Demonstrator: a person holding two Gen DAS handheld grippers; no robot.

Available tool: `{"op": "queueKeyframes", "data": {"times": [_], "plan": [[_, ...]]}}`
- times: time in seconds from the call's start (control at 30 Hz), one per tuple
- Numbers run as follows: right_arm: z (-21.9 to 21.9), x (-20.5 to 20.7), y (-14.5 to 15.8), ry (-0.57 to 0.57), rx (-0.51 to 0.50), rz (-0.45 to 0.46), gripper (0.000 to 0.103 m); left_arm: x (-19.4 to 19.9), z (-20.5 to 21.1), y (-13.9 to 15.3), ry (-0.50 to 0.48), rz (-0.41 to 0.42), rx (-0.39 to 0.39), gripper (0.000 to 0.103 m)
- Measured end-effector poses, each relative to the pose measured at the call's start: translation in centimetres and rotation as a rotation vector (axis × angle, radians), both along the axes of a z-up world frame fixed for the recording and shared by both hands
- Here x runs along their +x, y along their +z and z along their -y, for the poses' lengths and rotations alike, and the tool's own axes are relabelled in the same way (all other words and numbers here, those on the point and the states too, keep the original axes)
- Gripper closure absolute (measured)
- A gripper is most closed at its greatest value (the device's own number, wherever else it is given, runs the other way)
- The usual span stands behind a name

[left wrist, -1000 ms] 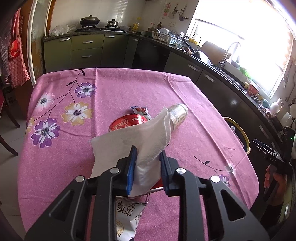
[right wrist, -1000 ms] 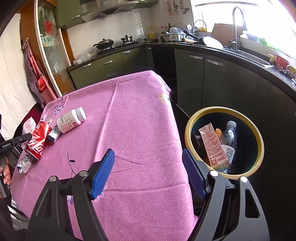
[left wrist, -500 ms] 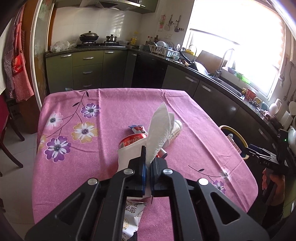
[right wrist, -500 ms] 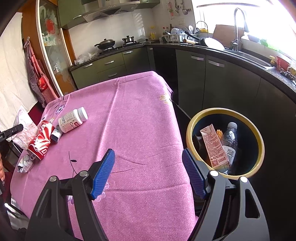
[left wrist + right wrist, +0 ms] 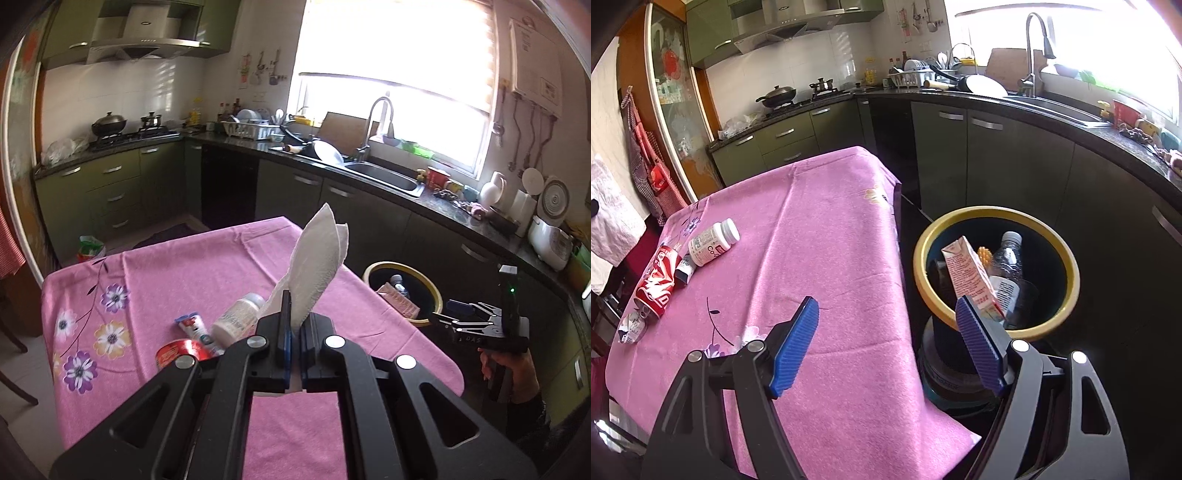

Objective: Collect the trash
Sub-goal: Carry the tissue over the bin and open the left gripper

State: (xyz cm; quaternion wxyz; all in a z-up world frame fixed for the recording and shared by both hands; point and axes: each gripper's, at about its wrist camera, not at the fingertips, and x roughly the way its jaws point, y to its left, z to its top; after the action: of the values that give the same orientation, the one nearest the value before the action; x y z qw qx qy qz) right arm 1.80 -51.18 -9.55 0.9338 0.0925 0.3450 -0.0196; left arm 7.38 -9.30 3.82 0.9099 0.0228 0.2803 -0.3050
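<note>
White paper towel (image 5: 317, 266), clamped between the closed blue pads of the left gripper (image 5: 291, 332), stands up above the pink tablecloth (image 5: 207, 266) in a kitchen, a loose flap rising past the fingertips. Only the sheet's lower part is pinched; the rest hangs free. The risk from here is a light sheet slipping out of that narrow pinch, or its free flap catching the yellow rim of the bin (image 5: 402, 291) and draping over the edge instead of dropping inside. A release made short of the opening would likely leave it on the cloth or the floor.

The bin sits beside the table's right edge, ahead and to the right of the left gripper, and already holds a carton (image 5: 971, 277) and a clear bottle (image 5: 1008, 258). The right gripper (image 5: 890, 343), jaws spread wide and empty, hovers over the table's near corner with the bin just beyond its right finger; a person's hand (image 5: 513, 373) grips its handle. It stands close to the likely path of the towel, so the two tools could crowd each other at the rim.

Left on the cloth, well apart from the bin: a crushed red can (image 5: 657, 284), a white pill bottle (image 5: 713, 242), a small tube (image 5: 685, 267) and a crumpled wrapper (image 5: 631, 326).
</note>
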Motion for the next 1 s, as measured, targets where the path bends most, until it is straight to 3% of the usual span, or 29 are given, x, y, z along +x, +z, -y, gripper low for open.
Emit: {"op": "queueKeyframes", "data": {"times": [0.23, 0.47, 0.7, 0.87, 0.9, 1.0], "plan": [[4.5, -3.5, 0.0, -0.114, 0.002, 0.026, 0.024, 2.3, 9.6, 0.1, -0.22, -0.052, -0.019, 0.1], [9.4, -5.9, -1.0, -0.208, 0.047, 0.033, 0.024, 4.8, 22.7, -2.6, -0.432, -0.123, 0.015, 0.1], [12.8, -7.0, -2.3, -0.272, 0.082, 0.017, 0.024, 7.4, 34.2, -7.1, -0.52, -0.176, 0.067, 0.099], [13.9, -7.1, -2.9, -0.297, 0.102, 0.008, 0.024, 8.9, 39.0, -10.5, -0.532, -0.226, 0.082, 0.098], [13.9, -7.0, -3.0, -0.298, 0.104, 0.006, 0.024, 9.1, 39.5, -11.0, -0.529, -0.229, 0.089, 0.093], [13.8, -6.9, -3.1, -0.294, 0.109, 0.005, 0.024, 9.3, 40.2, -11.5, -0.503, -0.192, 0.108, 0.05]]}}
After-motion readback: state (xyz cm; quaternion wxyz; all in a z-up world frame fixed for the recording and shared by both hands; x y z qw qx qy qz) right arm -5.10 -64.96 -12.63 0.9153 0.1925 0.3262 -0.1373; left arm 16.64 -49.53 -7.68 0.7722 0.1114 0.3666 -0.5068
